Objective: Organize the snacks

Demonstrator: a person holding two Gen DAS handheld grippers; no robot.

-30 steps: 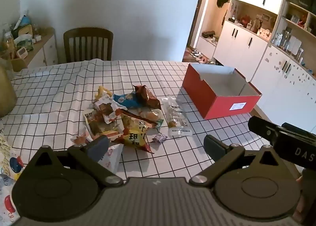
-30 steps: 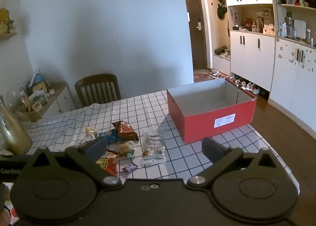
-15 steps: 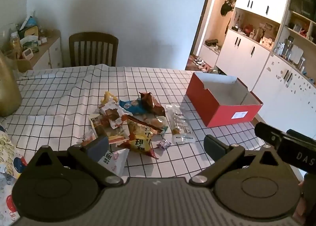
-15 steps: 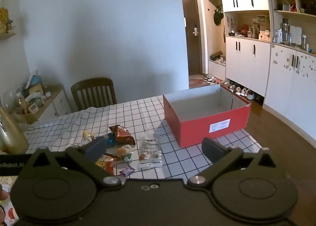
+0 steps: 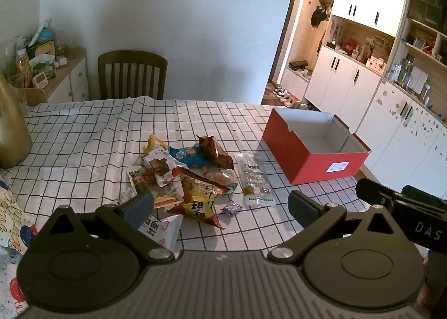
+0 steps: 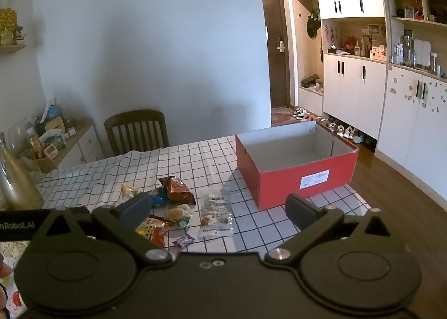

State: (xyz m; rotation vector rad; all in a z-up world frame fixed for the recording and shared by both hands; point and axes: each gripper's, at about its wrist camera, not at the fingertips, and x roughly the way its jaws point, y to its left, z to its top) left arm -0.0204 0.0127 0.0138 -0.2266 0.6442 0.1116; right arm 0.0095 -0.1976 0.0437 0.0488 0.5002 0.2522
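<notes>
A pile of snack packets (image 5: 184, 176) lies mid-table on the checked cloth, also seen as the snack pile (image 6: 167, 207) from the right wrist. A clear wrapped packet (image 5: 255, 179) lies at its right, the same clear packet (image 6: 216, 214) showing in the right wrist view. An open red box (image 5: 315, 146) with a white empty inside stands at the right; the red box (image 6: 296, 162) is ahead of my right gripper. My left gripper (image 5: 220, 204) hangs open above the pile's near edge. My right gripper (image 6: 216, 208) is open too, holding nothing, raised over the table's near side.
A wooden chair (image 5: 131, 74) stands behind the table. A gold bottle (image 5: 11, 134) sits at the far left, a patterned bag (image 5: 11, 224) at the near left edge. A sideboard with clutter (image 5: 42, 67) and white cabinets (image 5: 363, 90) line the walls.
Both grippers have drawn back and risen a little, so the table, snacks and box look smaller and lower in both views. Nothing on the table moved.
</notes>
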